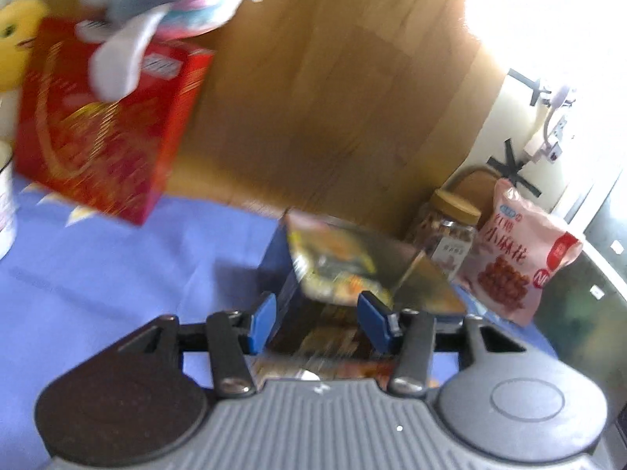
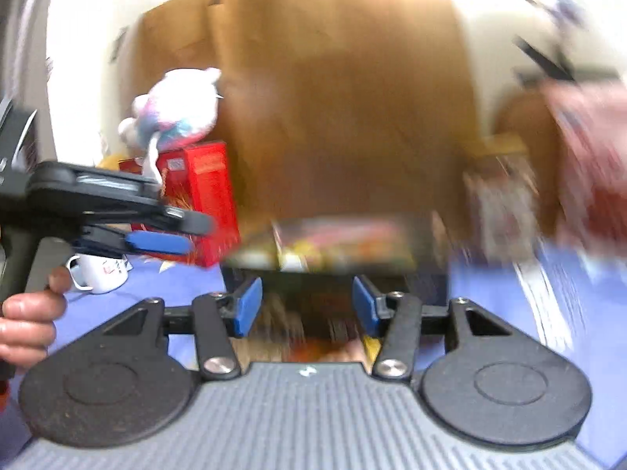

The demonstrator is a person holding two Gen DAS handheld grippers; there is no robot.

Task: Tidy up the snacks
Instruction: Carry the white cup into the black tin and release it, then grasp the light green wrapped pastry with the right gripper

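Right now both views are smeared by motion, so fine detail is lost. From the left wrist, the left hand-held gripper (image 1: 319,319) has its blue pads either side of a dark snack box (image 1: 333,274) with a bright printed top; the jaws stand at a middling width, and whether the pads actually press on the box I cannot tell. The box sits on a counter under a blue cloth (image 1: 117,266). At 10 o'clock from the box a red carton (image 1: 102,133) stands tilted in the view, with a plush toy (image 1: 156,0) on top of it and something yellow (image 1: 15,39) beside it at the left edge. At 3 o'clock from the box are a clear jar with a tan lid (image 1: 450,231) and, just beside it, a pink snack bag (image 1: 517,258).

From the right wrist, the right hand-held gripper (image 2: 307,303) likewise brackets the same box (image 2: 333,250), jaws about half apart, contact unclear in the blur. At 9 o'clock the left tool shows side-on, with a person's hand (image 2: 27,325) on its grip. A white mug (image 2: 98,272) stands behind it, below the red carton.
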